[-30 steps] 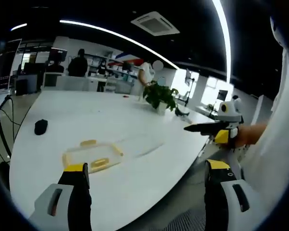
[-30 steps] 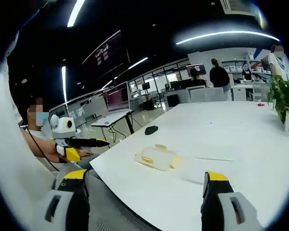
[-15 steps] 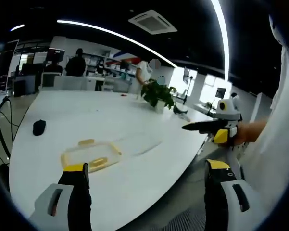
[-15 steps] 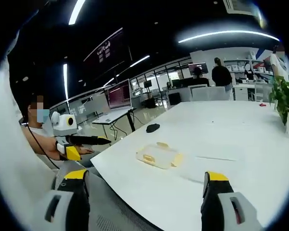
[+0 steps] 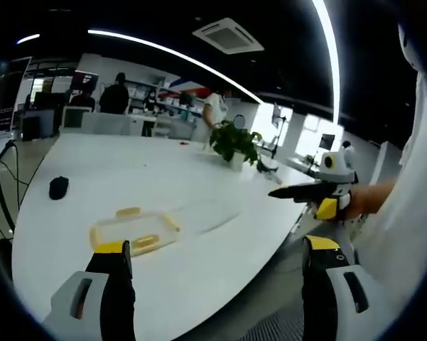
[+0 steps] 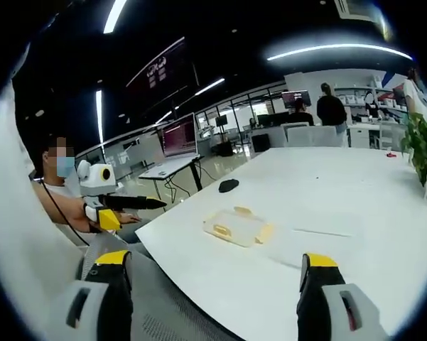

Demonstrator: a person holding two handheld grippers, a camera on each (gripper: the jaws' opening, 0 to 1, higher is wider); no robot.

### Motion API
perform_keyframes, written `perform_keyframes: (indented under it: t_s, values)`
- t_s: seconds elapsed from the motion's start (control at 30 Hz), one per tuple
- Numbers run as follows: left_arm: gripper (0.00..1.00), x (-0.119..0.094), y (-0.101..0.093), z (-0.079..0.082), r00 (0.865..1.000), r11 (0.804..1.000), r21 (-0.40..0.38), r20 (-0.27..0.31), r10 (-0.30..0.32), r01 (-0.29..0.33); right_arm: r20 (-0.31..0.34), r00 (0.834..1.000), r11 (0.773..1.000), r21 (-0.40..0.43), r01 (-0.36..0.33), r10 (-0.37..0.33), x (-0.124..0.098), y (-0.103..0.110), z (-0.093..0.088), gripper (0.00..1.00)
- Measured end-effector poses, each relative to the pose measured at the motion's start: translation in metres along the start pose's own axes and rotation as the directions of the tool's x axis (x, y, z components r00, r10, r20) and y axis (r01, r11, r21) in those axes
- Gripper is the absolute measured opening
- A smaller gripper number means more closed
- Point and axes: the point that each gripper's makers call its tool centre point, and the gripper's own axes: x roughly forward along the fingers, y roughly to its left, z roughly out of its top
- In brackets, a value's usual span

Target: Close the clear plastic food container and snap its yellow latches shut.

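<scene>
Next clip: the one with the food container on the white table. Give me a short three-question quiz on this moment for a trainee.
1. True or false: the left gripper is clamped on the clear container.
2. Which object lies on the white table beyond the container in the right gripper view? A) a red mug B) a small black object C) a stack of plates
3. Fill in: the container's latches are coloured ____.

Key
1. False: its jaws stand open, short of the container. The right gripper is open too.
2. B
3. yellow
</scene>
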Motion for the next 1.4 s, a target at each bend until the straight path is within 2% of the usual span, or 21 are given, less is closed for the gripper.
perform_keyframes:
  t_s: [0.83,0.93,1.0,1.07,1.17,1.27,1.4]
  values:
    - [0.99,-0.003,0.000,0.003,1.000,1.000,-0.006,0.018,-0.002,0.003,-0.035,0.999,0.998,-0.057,-0.017,0.015,0.005,0.008,-0.002,0.99]
    - [0.99,-0.005,0.000,0.005,1.000,0.999,-0.034,0.030,-0.004,0.005,-0.051,0.999,0.996,-0.085,-0.017,0.012,0.005,0.010,-0.004,0.99]
    - [0.99,-0.006,0.000,0.005,1.000,1.000,-0.018,0.021,0.001,0.000,-0.054,0.998,0.996,-0.084,-0.018,0.013,0.005,0.009,-0.003,0.99]
    - [0.99,-0.006,0.000,0.007,1.000,1.000,-0.022,0.026,-0.001,0.001,-0.046,0.999,0.997,-0.070,-0.018,0.015,0.005,0.007,0.000,0.99]
    - [0.99,-0.007,-0.003,0.013,0.999,1.000,0.013,0.038,-0.009,0.009,-0.029,0.999,0.998,-0.051,-0.022,0.021,0.004,0.006,0.004,0.99]
    - [0.99,-0.006,-0.005,0.013,1.000,0.999,0.037,0.015,-0.016,0.016,-0.039,0.999,0.995,-0.096,-0.024,0.020,0.002,0.008,0.007,0.99]
    - [0.99,-0.005,-0.008,0.015,0.999,0.997,0.063,0.008,-0.039,0.038,-0.031,0.999,0.996,-0.080,-0.031,0.029,0.001,0.005,0.010,0.99]
